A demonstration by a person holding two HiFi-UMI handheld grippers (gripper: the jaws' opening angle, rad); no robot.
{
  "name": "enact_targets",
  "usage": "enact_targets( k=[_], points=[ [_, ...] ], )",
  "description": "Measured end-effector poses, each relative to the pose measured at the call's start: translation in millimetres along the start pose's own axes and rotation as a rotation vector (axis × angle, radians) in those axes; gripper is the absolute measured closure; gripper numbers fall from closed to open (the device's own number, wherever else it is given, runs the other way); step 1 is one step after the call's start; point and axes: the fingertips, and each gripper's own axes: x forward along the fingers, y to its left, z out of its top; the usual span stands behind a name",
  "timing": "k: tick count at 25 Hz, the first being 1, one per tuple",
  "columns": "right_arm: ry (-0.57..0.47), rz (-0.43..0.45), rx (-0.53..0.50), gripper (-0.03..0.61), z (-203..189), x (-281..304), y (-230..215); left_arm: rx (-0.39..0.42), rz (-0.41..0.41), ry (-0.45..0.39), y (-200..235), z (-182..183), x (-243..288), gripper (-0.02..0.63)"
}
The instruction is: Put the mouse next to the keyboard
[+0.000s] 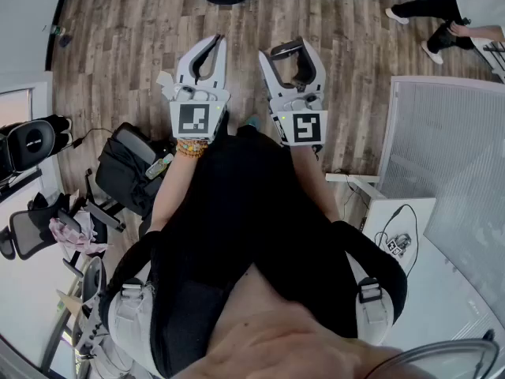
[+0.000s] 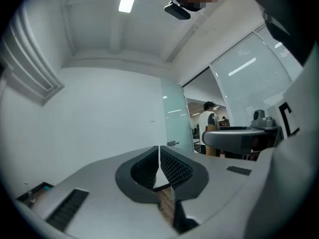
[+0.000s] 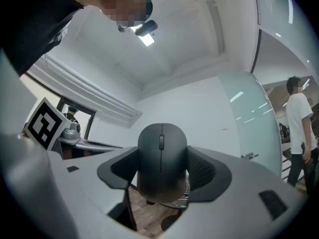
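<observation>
While my right gripper (image 3: 162,176) pinches the mouse (image 3: 161,153) by its sides, jaws spread wide around it, my left gripper (image 2: 159,158) is pressed together with nothing in it. Both hang over the wood floor (image 1: 126,46), and no keyboard is in sight. I'd hold the squeeze steady, find the keyboard first, then lower the mouse flat beside it.

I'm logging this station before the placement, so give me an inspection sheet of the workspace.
Surface: white desk at the right, partly in view.
Job's things: dark grey computer mouse in the right claw; keyboard: nothing seen.
Clutter: black bag and black office chairs on the left.
Grippers: left claw shut, empty; right claw shut on the mouse, above the floor.
Cables: black cable looped on the desk.
Surroundings: brown wood-plank floor; a person at upper right.
</observation>
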Motion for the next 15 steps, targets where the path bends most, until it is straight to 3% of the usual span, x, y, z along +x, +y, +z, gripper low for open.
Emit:
enact_targets(
  k=[8,15],
  points=[
    [0.034,-0.027,0.067,0.285,-18.7,39.6,-9.9,0.031,0.000,-0.019,24.8,-6.7,26.7,0.592],
    [0.050,-0.035,0.010,0.285,-33.8,93.6,-18.8,0.001,-0.010,-0.017,66.8,-17.0,68.2,0.592]
  ],
)
